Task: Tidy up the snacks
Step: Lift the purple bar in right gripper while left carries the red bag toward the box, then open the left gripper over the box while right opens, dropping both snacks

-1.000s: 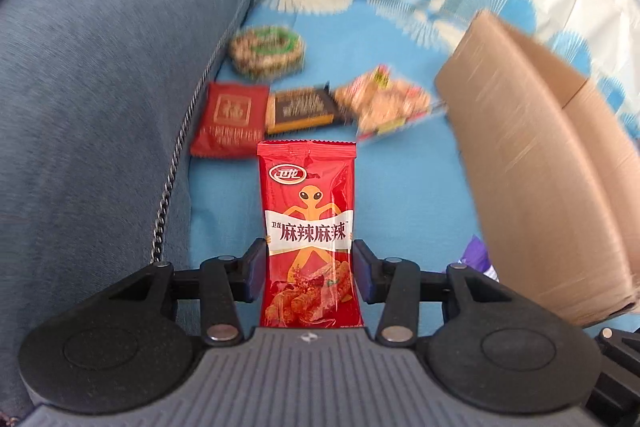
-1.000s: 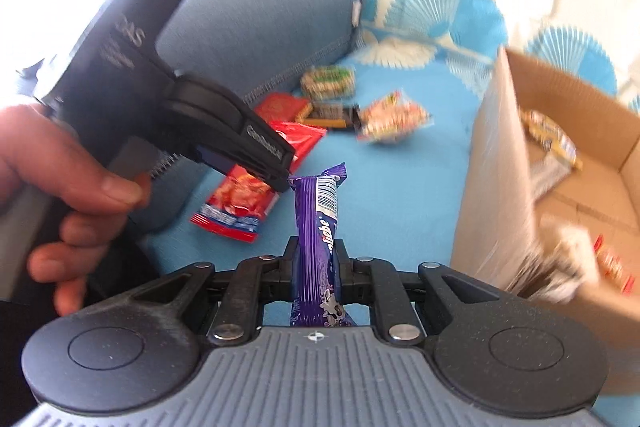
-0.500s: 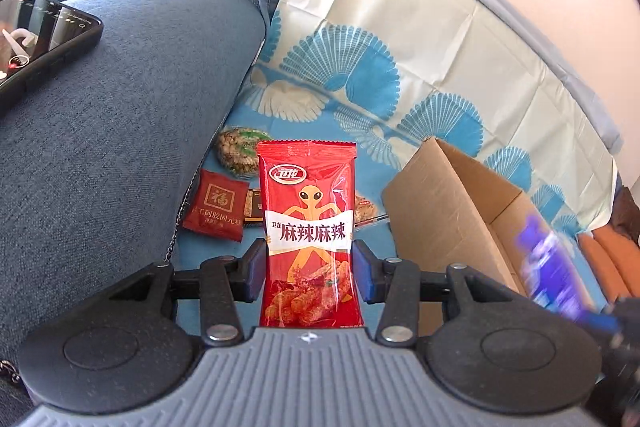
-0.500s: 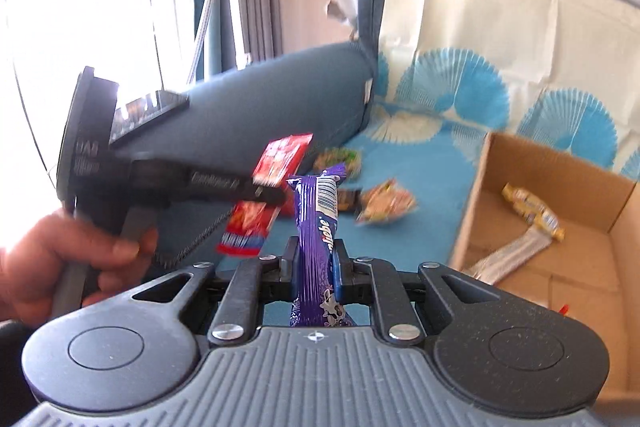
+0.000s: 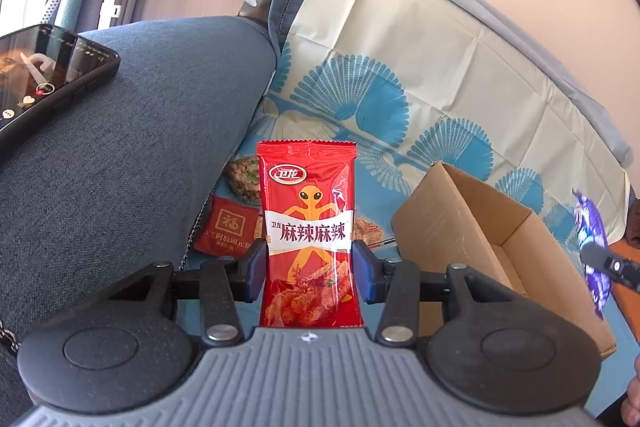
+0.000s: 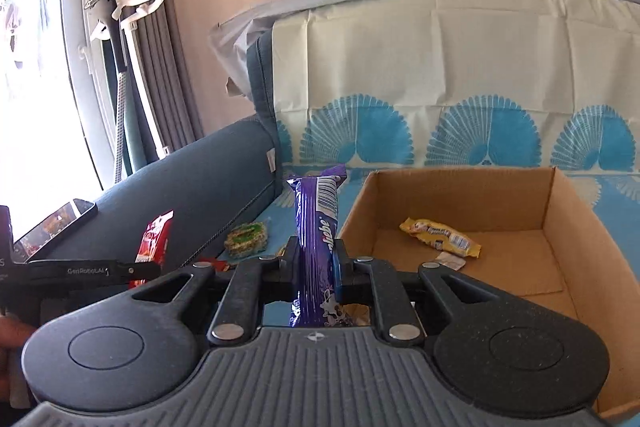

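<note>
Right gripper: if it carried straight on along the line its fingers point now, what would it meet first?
Probably the cardboard box: the right gripper, shut on the purple snack bar, points over the box's near left corner. Depth is unclear; it might pass over the rim to the sofa back.

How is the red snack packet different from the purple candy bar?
The red snack packet is wide and flat; the purple candy bar is narrow and long. The red packet shows an orange alien figure; the purple bar shows a barcode and white lettering. The red packet sits in the left claw, whose jaws stand wider apart; the purple bar sits in the right claw, squeezed close. Both stand upright, held by their lower parts.
</note>
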